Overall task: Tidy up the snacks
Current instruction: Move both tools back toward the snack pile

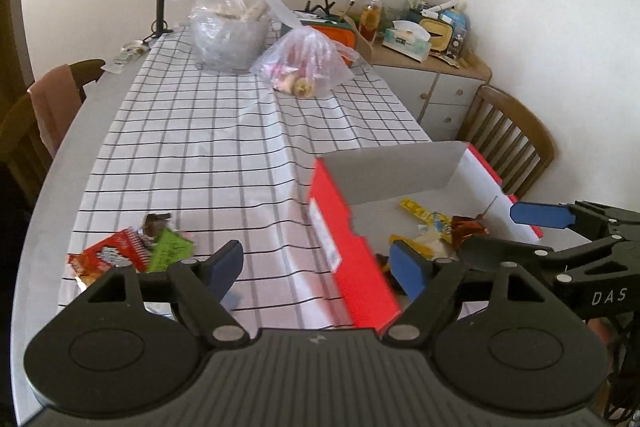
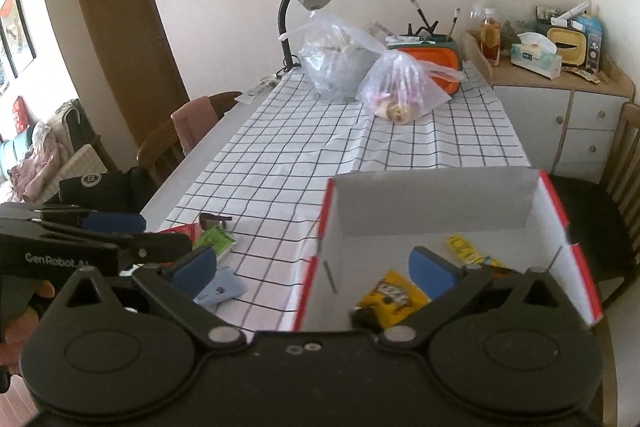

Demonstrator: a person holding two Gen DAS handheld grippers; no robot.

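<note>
Snacks: several packets already in red box [image 2: 552, 211], among them a yellow packet [image 2: 390, 297]; loose packets [image 1: 128, 253] remain on checked cloth [image 1: 208, 147] beside it. Left gripper [image 1: 316, 265] and right gripper [image 2: 314, 267]: fingers wide, empty.

"DAS" in white on right gripper [image 1: 532, 227] body, left wrist view. "GenRobot.AI" in white on left gripper [image 2: 120, 229] body, right wrist view. Print on snack wrappers and the box label is too blurred to read.
</note>
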